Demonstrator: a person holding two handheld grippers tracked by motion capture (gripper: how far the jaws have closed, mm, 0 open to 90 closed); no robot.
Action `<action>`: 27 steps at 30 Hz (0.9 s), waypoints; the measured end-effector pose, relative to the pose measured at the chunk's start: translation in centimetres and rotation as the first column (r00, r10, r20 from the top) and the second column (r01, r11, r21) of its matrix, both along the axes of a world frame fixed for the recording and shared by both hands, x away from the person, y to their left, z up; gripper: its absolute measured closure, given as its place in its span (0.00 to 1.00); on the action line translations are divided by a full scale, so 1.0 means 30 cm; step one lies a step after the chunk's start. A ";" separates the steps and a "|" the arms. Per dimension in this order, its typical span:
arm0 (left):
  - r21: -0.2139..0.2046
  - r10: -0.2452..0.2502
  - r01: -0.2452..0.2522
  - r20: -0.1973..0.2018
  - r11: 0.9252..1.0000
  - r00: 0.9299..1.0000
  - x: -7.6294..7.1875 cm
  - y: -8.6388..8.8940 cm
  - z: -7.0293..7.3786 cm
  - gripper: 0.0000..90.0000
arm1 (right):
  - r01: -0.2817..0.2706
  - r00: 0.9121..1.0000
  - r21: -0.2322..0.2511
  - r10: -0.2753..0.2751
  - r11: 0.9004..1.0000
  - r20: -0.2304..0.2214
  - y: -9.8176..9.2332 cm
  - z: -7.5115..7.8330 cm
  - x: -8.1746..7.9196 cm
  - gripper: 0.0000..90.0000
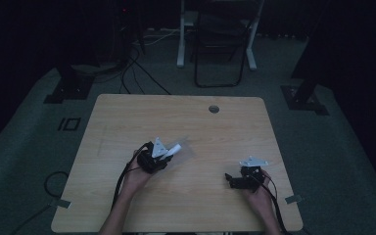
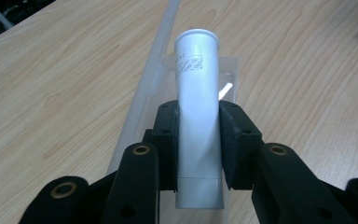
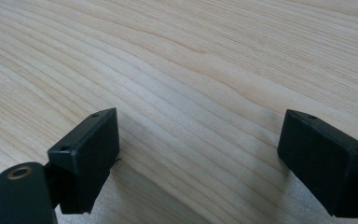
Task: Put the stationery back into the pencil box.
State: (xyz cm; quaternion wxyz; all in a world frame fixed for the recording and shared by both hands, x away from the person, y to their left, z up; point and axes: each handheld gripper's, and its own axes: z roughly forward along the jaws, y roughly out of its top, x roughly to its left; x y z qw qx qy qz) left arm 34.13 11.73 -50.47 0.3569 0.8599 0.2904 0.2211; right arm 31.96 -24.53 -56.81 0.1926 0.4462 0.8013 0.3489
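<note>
Gripping white tube point(image 2: 196, 121), printed lettering, flared rim

High view overhead, far; claw views close, low; all share table point(image 1: 186, 122).

Place: dim lab or recording room
Evidence: bare wooden surface point(image 1: 186, 122) on carpet, loose cables point(image 1: 132, 68), dark stand feet point(image 1: 71, 88), folding chair point(image 1: 220, 44) behind

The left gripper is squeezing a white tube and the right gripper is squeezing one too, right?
Not quite. The left gripper does clamp the white tube, as the left gripper view shows. The right gripper holds nothing: the right gripper view shows its jaws wide apart with bare wooden table between them.
</note>
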 end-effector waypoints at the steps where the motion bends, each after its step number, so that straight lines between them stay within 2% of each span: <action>1: 0.001 0.001 -0.001 0.000 1.000 1.000 0.002 -0.001 -0.002 0.78 | 0.000 1.000 0.000 0.000 1.000 0.000 0.000 0.000 0.000 0.14; 16: 0.015 0.006 -0.006 -0.002 1.000 1.000 0.019 -0.016 -0.036 0.78 | 0.000 1.000 0.000 0.000 1.000 0.000 0.000 0.000 0.000 0.14; 27: 0.059 0.005 -0.006 0.022 0.998 1.000 0.017 -0.027 -0.052 0.78 | 0.000 1.000 0.000 0.000 1.000 0.000 0.000 0.000 0.000 0.14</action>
